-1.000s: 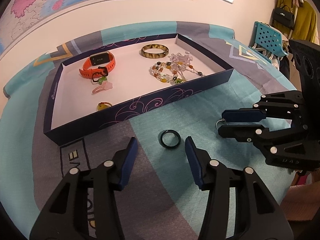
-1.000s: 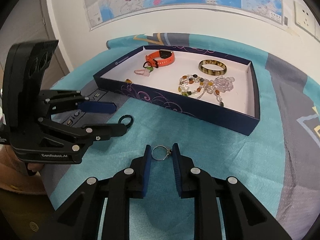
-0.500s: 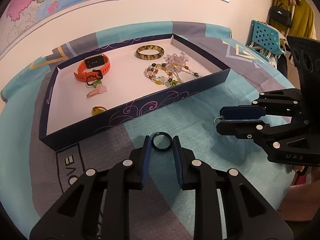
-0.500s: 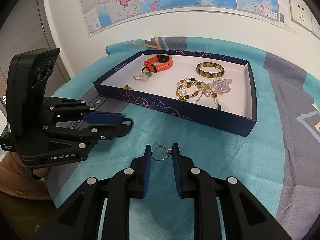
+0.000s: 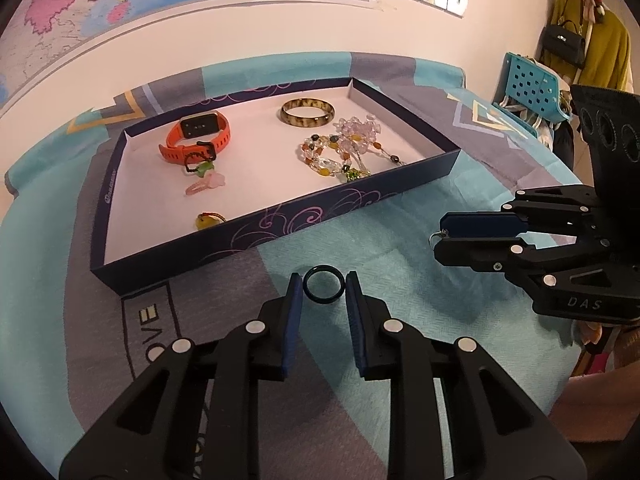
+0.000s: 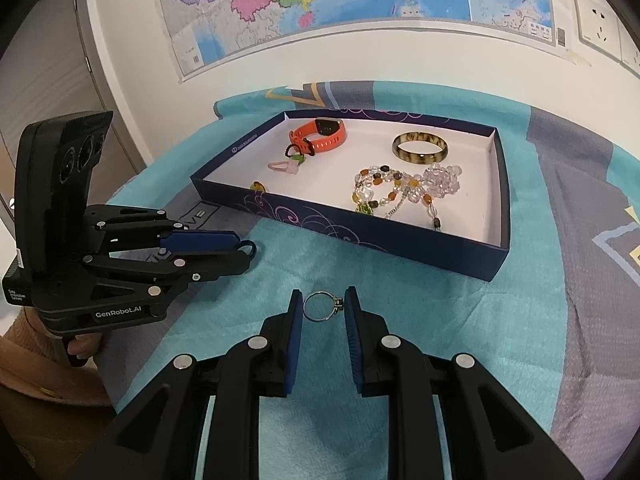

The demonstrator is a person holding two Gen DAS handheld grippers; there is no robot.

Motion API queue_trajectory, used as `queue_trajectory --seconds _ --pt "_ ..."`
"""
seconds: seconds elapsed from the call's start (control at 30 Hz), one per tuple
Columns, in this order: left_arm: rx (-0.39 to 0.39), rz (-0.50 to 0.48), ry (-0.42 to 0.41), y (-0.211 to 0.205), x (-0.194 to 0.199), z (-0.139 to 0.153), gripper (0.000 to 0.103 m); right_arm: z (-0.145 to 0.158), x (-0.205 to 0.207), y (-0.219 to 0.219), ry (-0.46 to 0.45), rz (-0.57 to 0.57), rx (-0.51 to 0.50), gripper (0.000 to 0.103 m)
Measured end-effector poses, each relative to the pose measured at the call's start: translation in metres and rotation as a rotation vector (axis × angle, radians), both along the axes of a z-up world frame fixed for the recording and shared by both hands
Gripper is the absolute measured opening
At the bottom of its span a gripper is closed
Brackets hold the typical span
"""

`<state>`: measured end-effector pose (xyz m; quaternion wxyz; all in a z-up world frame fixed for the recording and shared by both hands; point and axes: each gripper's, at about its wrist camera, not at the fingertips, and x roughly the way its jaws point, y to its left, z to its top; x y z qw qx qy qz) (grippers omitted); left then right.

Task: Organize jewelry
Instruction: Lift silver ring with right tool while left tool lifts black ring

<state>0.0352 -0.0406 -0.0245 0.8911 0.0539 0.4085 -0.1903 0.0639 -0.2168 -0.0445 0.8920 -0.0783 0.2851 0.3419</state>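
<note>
We are gripping the dark ring (image 5: 323,283) in our left tongs (image 5: 323,286) and the silver ring (image 6: 322,306) in our right tongs (image 6: 322,307), both near the jewelry box (image 5: 344,204).

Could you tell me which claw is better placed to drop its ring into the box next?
Left: its claw, shut on the dark ring, sits nearer the navy box's front wall.
</note>
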Motion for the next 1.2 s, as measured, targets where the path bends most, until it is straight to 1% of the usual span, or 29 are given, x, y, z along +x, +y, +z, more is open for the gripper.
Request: queue_trajectory --seconds 0.4,1.2 --pt "-0.022 0.026 -0.044 0.01 -0.005 0.018 0.023 0.011 0.0 0.004 -0.027 0.007 0.019 0.019" --pt "-0.044 0.06 -0.091 0.018 0.005 0.033 0.023 0.032 0.011 0.003 -0.082 -0.015 0.039 0.019"
